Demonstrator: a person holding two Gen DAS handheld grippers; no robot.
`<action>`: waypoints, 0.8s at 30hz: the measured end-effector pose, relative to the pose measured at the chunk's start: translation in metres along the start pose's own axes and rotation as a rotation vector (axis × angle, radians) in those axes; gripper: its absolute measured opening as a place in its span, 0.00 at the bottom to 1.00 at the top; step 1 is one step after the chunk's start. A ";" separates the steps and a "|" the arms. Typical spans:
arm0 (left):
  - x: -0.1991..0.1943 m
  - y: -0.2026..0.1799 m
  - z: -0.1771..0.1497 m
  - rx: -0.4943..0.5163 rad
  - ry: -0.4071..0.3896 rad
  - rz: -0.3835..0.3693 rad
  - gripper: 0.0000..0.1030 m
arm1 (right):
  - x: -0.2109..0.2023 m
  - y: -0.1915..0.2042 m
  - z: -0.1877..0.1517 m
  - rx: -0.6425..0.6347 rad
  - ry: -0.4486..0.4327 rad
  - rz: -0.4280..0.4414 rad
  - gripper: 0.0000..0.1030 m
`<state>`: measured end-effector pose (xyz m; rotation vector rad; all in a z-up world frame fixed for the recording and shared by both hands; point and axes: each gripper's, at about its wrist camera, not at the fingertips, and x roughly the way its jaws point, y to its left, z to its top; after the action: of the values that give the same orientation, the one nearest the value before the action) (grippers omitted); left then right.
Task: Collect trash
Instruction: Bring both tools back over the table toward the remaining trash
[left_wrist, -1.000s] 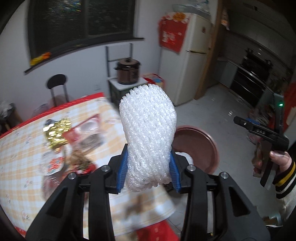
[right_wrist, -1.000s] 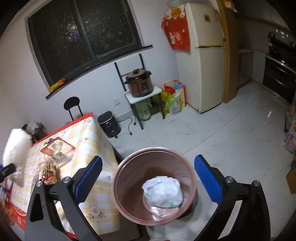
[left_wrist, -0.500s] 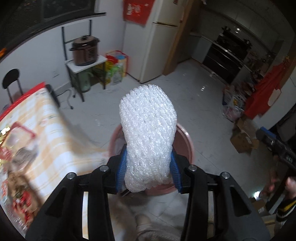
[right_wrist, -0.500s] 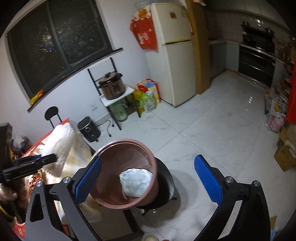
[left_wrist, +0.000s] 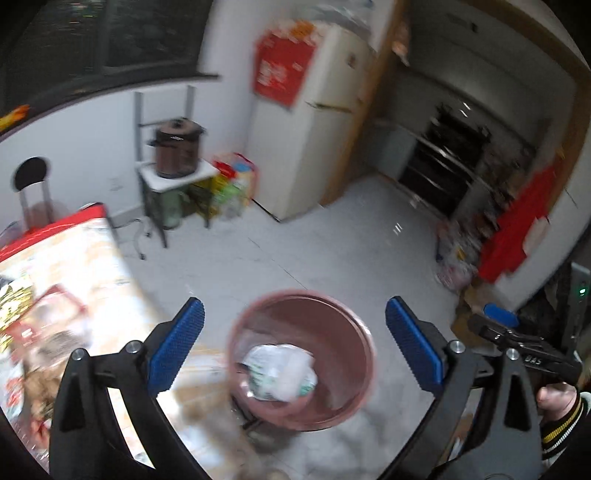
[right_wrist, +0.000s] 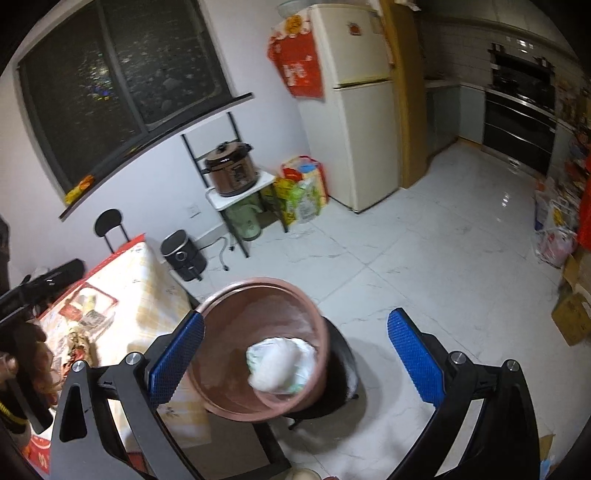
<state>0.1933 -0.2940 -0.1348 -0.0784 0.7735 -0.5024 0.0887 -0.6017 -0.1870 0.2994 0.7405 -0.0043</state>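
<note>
A pink round trash bin stands on a black stool beside the table. White crumpled trash lies inside it; the white foam net looks to be among it, blurred. My left gripper is open and empty above the bin. My right gripper is open and empty, also over the bin. More wrappers lie on the checked tablecloth at the left.
The table with a yellow checked cloth sits left of the bin. A fridge, a rack with a brown cooker, a black appliance on the floor and boxes at right surround the white tiled floor.
My left gripper opened and let go of the white foam net, which dropped into the pink bin. The left view tilted up and is blurred. The right gripper stayed open.
</note>
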 end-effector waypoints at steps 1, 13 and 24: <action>-0.016 0.013 -0.003 -0.022 -0.021 0.034 0.94 | 0.003 0.008 0.001 -0.011 0.001 0.016 0.95; -0.206 0.164 -0.109 -0.364 -0.138 0.490 0.94 | 0.042 0.158 0.004 -0.262 0.069 0.267 0.95; -0.285 0.214 -0.205 -0.600 -0.137 0.615 0.94 | 0.049 0.268 -0.026 -0.441 0.150 0.371 0.95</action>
<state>-0.0328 0.0492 -0.1504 -0.4127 0.7473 0.3271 0.1368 -0.3331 -0.1657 0.0111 0.8039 0.5308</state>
